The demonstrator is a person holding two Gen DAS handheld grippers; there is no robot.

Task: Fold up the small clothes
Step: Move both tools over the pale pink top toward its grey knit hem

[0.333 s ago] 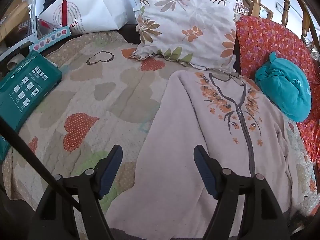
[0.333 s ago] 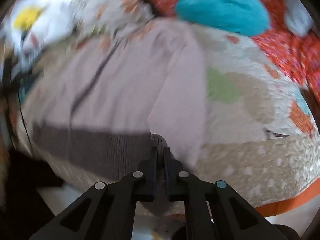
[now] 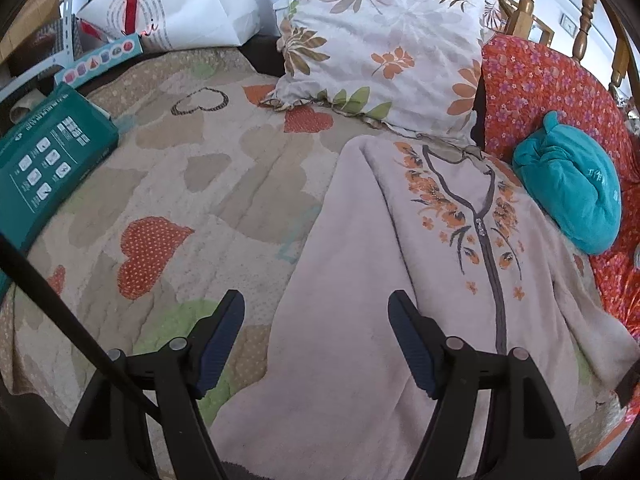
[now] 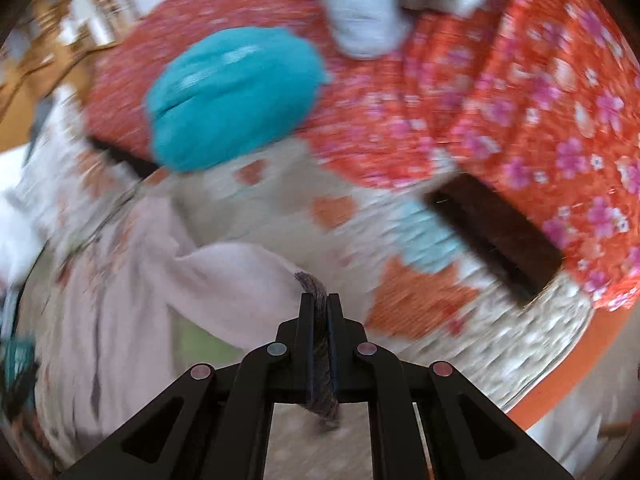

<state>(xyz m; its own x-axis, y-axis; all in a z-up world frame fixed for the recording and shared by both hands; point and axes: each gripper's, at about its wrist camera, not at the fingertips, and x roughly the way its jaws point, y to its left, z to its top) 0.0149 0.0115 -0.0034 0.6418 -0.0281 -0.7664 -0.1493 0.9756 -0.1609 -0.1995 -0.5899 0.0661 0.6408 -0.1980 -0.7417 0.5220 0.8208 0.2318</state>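
Note:
A pale pink fleece jacket [image 3: 400, 280] with a grey zip and orange flower print lies flat on the heart-patterned quilt [image 3: 180, 208]. My left gripper [image 3: 316, 320] is open and empty, hovering over the jacket's lower left part. In the blurred right wrist view, my right gripper [image 4: 320, 312] is shut on the jacket's grey ribbed cuff [image 4: 314, 284] and holds the sleeve [image 4: 232, 280] lifted away from the jacket's body [image 4: 104, 300].
A floral pillow [image 3: 380, 48] lies behind the jacket. A teal bundle [image 3: 572, 196] rests on the red floral cushion [image 3: 548, 92] to the right. A green box [image 3: 44, 160] and a white bag [image 3: 176, 12] stand at the left.
My right gripper has swung right and lifted with the cuff, pulling the sleeve off the jacket's body. My left gripper has barely moved.

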